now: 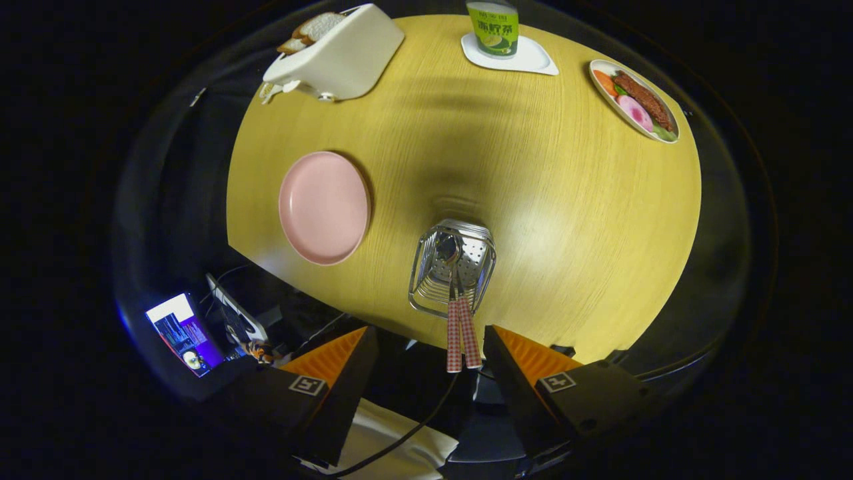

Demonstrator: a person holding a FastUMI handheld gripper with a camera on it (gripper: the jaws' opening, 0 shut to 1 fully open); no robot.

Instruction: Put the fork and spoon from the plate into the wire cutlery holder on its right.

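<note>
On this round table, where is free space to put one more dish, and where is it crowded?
Bare wood lies between the wire cutlery holder and the food plate, and mid-table between the pink plate and the drink coaster. The far rim is crowded: toaster, coaster, food plate. The gripper hovers open, above the holder's two handles.

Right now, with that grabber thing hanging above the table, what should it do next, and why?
Probably just lift the tool away. Its fingers stand open, holding nothing; both checked handles already stick up out of the wire cutlery holder, and the pink plate lies bare, so the job looks finished.
</note>
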